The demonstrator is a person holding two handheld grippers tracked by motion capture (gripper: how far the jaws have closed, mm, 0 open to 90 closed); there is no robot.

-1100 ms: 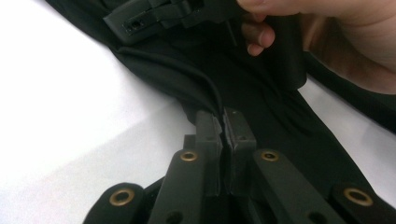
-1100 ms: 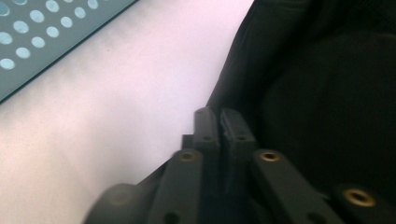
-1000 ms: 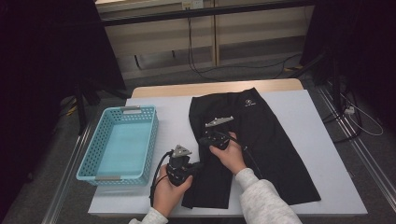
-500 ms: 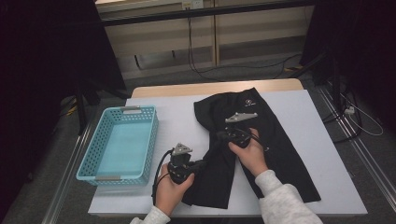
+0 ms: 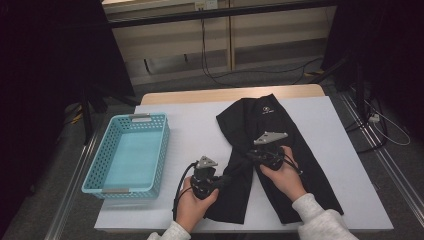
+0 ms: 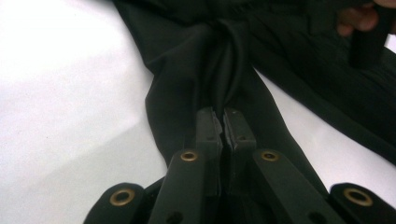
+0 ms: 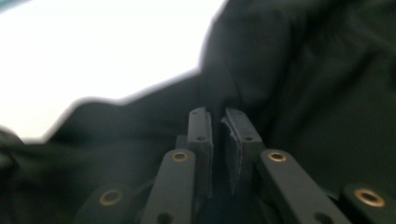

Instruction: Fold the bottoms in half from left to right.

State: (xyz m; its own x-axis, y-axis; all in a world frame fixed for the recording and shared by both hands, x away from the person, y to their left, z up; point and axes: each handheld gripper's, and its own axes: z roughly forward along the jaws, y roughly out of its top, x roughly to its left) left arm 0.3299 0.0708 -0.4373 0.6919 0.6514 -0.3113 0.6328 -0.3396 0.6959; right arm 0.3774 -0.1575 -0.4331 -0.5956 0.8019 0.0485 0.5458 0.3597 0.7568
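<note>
- The left tool (image 5: 220, 181) is sitting near the front edge of the table (image 5: 195, 130), its jaws closing tight on a gathered fold of the black garment (image 5: 260, 150); in the left gripper view the cloth (image 6: 224, 70) is bunching into a ridge that runs straight into the pinched pads.
- The right tool (image 5: 252, 156) is lying over the middle of the garment, held by the right hand (image 5: 282, 172); its jaws have just been opening, and in the right gripper view a narrow gap is showing between the pads (image 7: 201, 126), with dark cloth (image 7: 303, 70) behind them. I cannot tell whether any cloth is sitting in that gap.
- The left hand (image 5: 192, 205) is gripping the left tool from below, its cable looping beside it.
- The garment is spreading in two long dark strips from the far middle of the table toward the front, a small white logo (image 5: 266, 111) showing near its far end.
- A light blue basket (image 5: 162, 145) is standing on the table's left part, apart from the garment.
</note>
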